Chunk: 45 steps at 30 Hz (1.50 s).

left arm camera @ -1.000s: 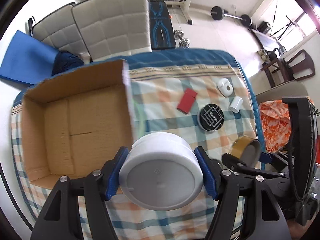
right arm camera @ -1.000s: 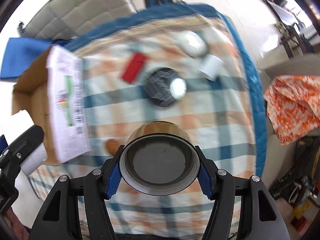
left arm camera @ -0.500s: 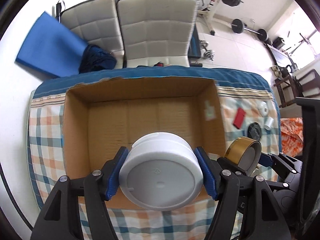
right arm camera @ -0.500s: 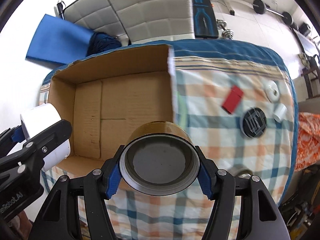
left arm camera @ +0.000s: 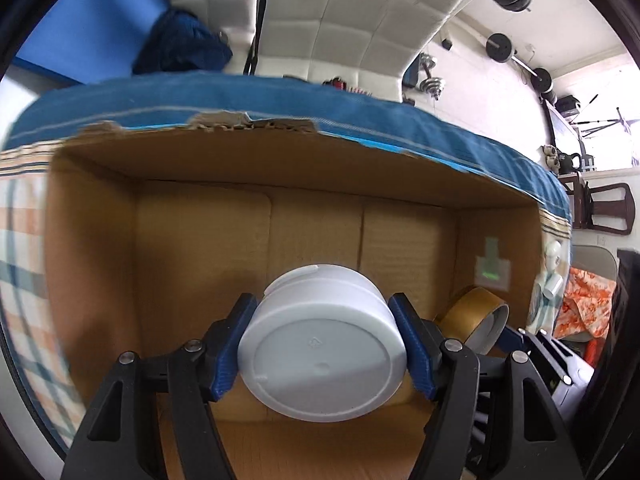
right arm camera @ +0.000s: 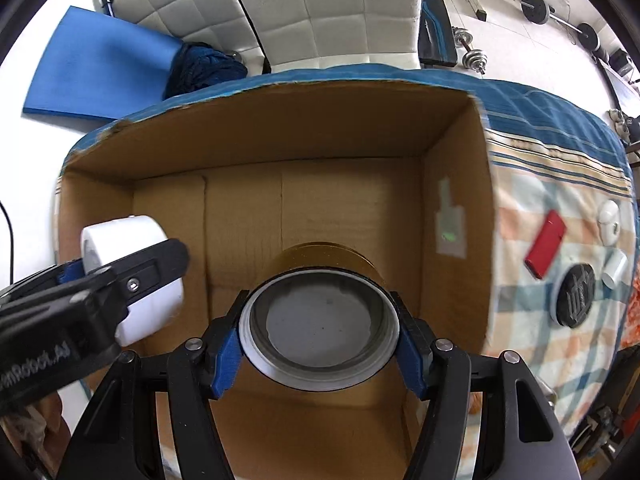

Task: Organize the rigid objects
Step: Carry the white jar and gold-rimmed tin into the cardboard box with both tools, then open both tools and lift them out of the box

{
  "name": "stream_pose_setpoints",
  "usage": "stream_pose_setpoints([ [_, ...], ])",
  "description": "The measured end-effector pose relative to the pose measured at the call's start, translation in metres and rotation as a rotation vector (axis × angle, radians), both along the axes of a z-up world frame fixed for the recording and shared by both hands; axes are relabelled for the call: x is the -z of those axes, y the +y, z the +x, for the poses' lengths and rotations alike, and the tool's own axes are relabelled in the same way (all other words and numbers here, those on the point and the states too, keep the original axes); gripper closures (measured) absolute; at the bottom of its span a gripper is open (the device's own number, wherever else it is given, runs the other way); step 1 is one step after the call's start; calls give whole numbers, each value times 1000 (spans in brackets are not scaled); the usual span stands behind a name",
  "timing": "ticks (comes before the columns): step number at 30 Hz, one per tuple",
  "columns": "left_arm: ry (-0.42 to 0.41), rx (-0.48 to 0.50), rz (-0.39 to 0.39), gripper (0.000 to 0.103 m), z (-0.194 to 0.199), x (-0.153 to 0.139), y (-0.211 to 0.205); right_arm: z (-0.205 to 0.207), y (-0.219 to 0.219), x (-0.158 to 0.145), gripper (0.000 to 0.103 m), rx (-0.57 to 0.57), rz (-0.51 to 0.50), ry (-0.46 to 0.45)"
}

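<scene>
Through the left wrist camera I am seeing my left gripper (left arm camera: 322, 354) clenching a round white plastic tub (left arm camera: 320, 344), its blue pads (left arm camera: 232, 346) pressing both sides and its flat base facing the lens. The tub is hanging inside the mouth of the open brown cardboard box (left arm camera: 280, 160), over the bare box floor, roughly midway between the side walls. The far wall's torn rim is lying along the blue edge of the checked cloth (left arm camera: 24, 240). To the right, close by, the gold-sided round tin (left arm camera: 472, 316) in my right gripper is sitting near the right wall, which is carrying a pale label (left arm camera: 493, 266).

Through the right wrist camera I am seeing my right gripper (right arm camera: 319, 346) grasping that gold tin (right arm camera: 320, 312) across its width, open grey inside toward me. It is hanging over the box (right arm camera: 260, 120) floor, nearer the right wall than the left. The left gripper and white tub (right arm camera: 128, 264) are hovering close to the left wall. Outside the box, on the cloth (right arm camera: 516, 188), a red flat block (right arm camera: 546, 244), a black round disc (right arm camera: 576, 294), a small white cylinder (right arm camera: 615, 268) and a white rounded piece (right arm camera: 609, 222) are lying well apart from the tin.
</scene>
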<state>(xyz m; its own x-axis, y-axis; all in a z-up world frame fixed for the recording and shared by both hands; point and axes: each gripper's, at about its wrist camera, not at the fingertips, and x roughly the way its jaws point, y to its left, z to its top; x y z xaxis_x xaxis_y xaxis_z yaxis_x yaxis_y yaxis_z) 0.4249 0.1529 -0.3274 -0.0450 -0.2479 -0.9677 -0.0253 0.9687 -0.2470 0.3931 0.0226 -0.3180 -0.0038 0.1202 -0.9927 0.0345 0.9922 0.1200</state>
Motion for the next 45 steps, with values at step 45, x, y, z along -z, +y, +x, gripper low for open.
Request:
stream_pose_setpoints([
  [45, -66, 44, 153, 0, -32, -50, 18, 5, 39, -4, 0, -48, -61, 33],
])
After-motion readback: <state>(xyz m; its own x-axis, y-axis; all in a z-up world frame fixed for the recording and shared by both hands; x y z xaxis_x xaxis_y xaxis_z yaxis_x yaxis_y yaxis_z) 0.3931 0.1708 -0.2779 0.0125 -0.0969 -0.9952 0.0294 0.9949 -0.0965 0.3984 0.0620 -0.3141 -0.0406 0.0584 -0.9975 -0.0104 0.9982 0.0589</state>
